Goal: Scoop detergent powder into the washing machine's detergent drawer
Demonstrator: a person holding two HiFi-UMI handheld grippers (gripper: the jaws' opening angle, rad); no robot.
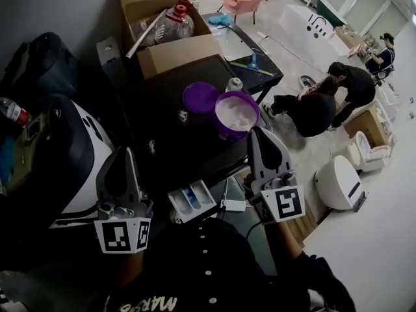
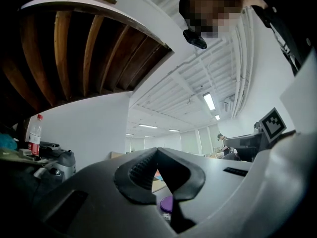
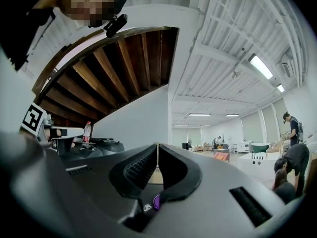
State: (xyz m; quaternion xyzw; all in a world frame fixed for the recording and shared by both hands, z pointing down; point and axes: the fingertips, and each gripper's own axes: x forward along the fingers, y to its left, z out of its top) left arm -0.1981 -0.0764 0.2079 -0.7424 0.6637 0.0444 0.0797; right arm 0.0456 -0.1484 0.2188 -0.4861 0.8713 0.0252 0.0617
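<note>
On the black table [image 1: 162,142] stands a purple tub of white detergent powder [image 1: 236,113], with its purple lid [image 1: 200,97] lying flat beside it on the left. Below the table edge, the white detergent drawer [image 1: 193,201] sticks out, showing blue compartments. The washing machine [image 1: 71,155] is at the left. My left gripper [image 1: 127,151] [image 2: 156,150] is held up in front of the machine, shut and empty. To the right of the drawer and just below the tub, my right gripper [image 1: 257,131] [image 3: 157,146] is raised, shut with nothing between its jaws.
A cardboard box [image 1: 170,51] holding a plastic jug stands at the table's back. A bottle with a red cap [image 1: 12,112] stands at the far left. Two people [image 1: 325,99] crouch on the floor to the right, near a white rounded appliance [image 1: 340,182].
</note>
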